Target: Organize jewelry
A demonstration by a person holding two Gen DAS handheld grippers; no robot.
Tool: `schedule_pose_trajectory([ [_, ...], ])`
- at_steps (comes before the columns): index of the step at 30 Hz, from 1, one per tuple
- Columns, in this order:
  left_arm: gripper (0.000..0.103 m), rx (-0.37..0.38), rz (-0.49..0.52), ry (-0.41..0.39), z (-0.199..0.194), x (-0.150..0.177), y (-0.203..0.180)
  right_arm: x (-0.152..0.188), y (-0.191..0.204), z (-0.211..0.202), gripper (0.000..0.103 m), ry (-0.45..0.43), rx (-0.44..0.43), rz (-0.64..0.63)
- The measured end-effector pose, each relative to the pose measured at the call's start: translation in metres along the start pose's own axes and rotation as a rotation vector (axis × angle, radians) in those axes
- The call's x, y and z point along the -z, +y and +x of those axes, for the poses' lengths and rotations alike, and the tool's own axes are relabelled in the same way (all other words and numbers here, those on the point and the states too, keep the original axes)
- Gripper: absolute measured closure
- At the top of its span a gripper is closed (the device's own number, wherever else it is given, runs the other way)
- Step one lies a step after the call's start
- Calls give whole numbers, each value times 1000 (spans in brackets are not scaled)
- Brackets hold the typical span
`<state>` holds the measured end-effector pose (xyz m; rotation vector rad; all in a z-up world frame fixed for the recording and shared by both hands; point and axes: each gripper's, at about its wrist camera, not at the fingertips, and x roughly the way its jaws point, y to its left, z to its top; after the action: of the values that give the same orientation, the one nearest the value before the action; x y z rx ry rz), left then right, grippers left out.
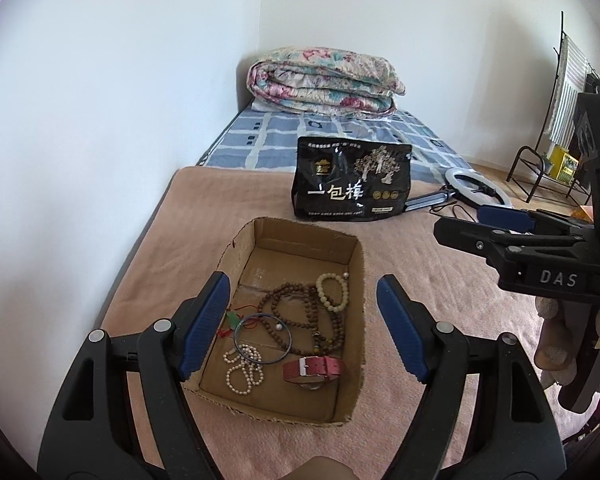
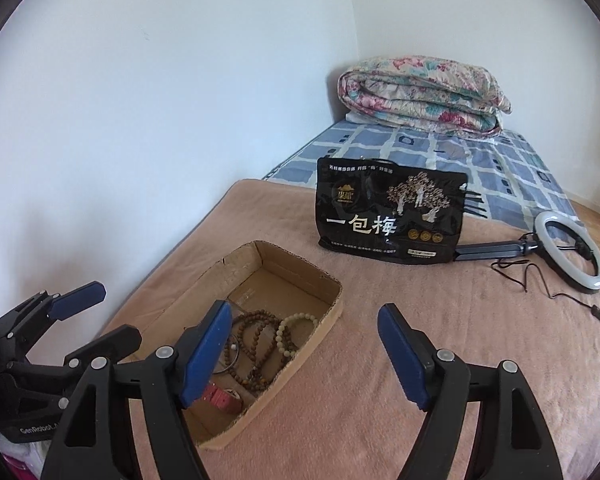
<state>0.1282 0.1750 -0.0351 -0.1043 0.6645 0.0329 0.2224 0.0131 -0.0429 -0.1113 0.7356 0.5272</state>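
On a bed covered by a pink blanket (image 1: 400, 264) sits an open cardboard box (image 1: 350, 258), its flaps cut away. Inside the box lies the jewelry: a long string of brown wooden beads (image 1: 300, 312) coiled near the middle, a pale green bead bracelet (image 1: 332, 292) at the far right, a thin dark bangle (image 1: 263, 338) overlapping the brown beads, a white pearl strand (image 1: 242, 372) at the near left, a red watch strap (image 1: 314, 368) at the near right, and a small green pendant on red cord (image 1: 233, 318) at the left wall.

Above the near end of the box hangs the left gripper (image 1: 300, 328), its blue-padded jaws spread wide apart with nothing between them. The right gripper (image 2: 300, 354) hangs to the right of the box, over the box's right wall and the blanket, jaws likewise wide apart and empty.

Farther back stands a black snack bag (image 1: 352, 178) with white Chinese lettering. To its right lies a ring light (image 1: 478, 188) with its cord. At the far end, on a blue checked sheet (image 1: 260, 140), rests a folded floral quilt (image 1: 324, 80) against white walls.
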Motion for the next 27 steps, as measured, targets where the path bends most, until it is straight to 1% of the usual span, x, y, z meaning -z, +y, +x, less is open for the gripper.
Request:
schedule_pose_trajectory([
  [1,25,-1,7,-3,-5,0,-3,1,-1,-6,16,-7,3,-1],
  [2,25,-2,13,-6,-9,0,-7,3,-2,-15,16,-18,8,-1],
  [6,25,-3,15,-18,-30,0,-18,10,-8,-41,16,-31,14,2],
  [10,25,-18,20,-33,-49,4,-27,16,-11,-64,15,-43,23,-4],
  [11,25,-20,21,-34,-53,5,-30,18,-11,-70,13,-46,27,-8],
  [13,24,-20,21,-36,-58,8,-33,23,-12,-79,7,-55,38,-12],
  [14,24,-22,22,-40,-62,9,-35,26,-13,-85,6,-63,43,-12],
  [16,19,-19,19,-46,-68,12,-39,31,-14,-93,6,-68,43,-10],
  [18,16,-16,11,-52,-72,14,-42,38,-17,-99,5,-68,43,-4],
  [25,16,-33,28,-68,-83,25,-54,56,-22,-110,5,-73,70,-1],
  [27,15,-37,25,-64,-82,27,-55,60,-23,-111,0,-81,82,-2],
])
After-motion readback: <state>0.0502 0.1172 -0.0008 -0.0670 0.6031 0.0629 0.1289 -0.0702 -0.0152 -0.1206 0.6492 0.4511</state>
